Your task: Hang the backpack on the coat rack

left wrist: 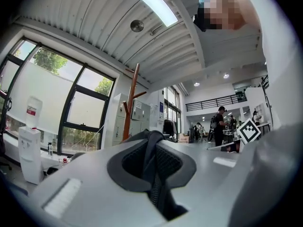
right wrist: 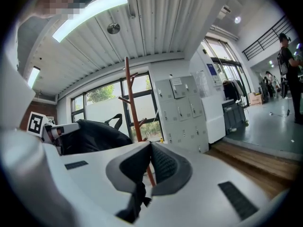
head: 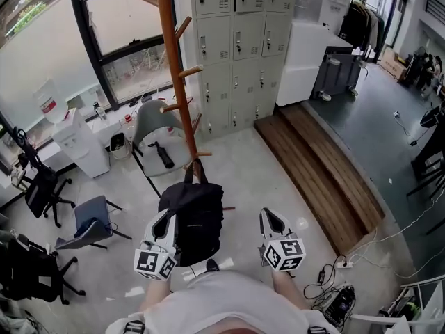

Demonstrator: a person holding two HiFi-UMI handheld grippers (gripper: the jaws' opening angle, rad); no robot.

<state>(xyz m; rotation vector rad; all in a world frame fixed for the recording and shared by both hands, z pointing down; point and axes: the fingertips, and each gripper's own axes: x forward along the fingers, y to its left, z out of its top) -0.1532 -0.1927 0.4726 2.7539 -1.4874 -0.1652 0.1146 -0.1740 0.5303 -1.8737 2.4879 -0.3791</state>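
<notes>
Fingers of left gripper [head: 167, 218] clamp backpack [head: 199, 221] strap; right gripper [head: 268, 214] fingers together. Grey chair [head: 153, 120] stands beside coat rack [head: 170, 61] base, lockers [head: 236, 40] behind.

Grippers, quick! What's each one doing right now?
Left gripper: closed on the backpack strap.
Right gripper: closed, holding nothing.
</notes>
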